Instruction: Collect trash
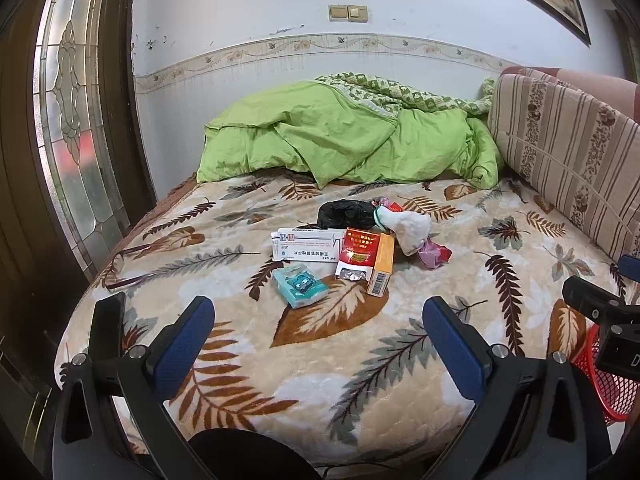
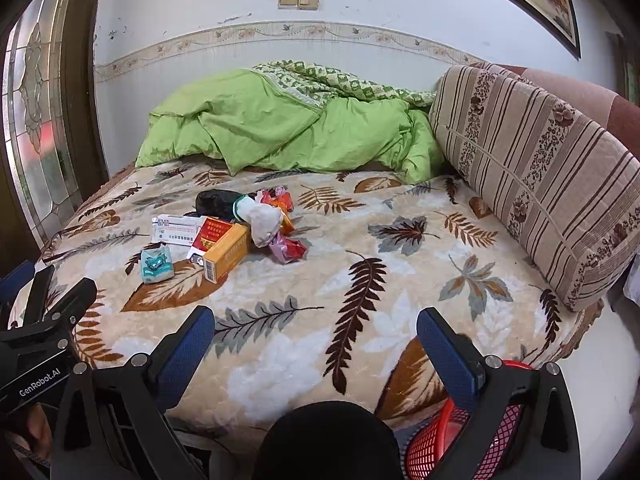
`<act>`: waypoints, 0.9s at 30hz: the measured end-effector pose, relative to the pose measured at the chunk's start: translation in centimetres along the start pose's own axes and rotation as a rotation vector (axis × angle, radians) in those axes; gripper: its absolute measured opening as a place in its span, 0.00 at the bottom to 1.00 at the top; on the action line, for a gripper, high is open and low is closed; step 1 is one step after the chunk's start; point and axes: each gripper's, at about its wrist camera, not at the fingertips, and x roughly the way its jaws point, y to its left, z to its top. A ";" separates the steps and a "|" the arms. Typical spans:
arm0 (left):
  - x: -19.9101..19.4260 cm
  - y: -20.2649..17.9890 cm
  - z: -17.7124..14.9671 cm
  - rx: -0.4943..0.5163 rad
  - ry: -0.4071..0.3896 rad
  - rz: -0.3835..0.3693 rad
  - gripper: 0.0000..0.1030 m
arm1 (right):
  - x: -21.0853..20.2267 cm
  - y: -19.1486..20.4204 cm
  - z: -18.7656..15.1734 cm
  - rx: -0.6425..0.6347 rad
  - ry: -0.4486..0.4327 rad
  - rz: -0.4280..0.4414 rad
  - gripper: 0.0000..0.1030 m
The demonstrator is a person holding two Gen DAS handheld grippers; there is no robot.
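Both hand-held grippers (image 1: pixel 318 320) (image 2: pixel 316 322) wide open, holding nothing

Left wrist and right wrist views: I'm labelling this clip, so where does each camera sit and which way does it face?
Left wrist: sits on the left gripper, jaws open, facing across the bed at the trash pile; the right gripper shows at right.
Right wrist: sits on the right gripper, jaws open, facing the headboard cushion; the left gripper shows at left.
Both share the trash pile, green quilt and red basket.
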 end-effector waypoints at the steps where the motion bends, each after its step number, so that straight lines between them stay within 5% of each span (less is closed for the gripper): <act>1: 0.0 0.0 0.0 0.000 0.001 -0.001 1.00 | 0.0 0.0 0.0 0.002 0.003 0.000 0.99; 27: 0.2 -0.6 -0.6 0.004 0.010 -0.005 1.00 | 0.2 0.3 0.0 0.001 0.015 0.004 0.99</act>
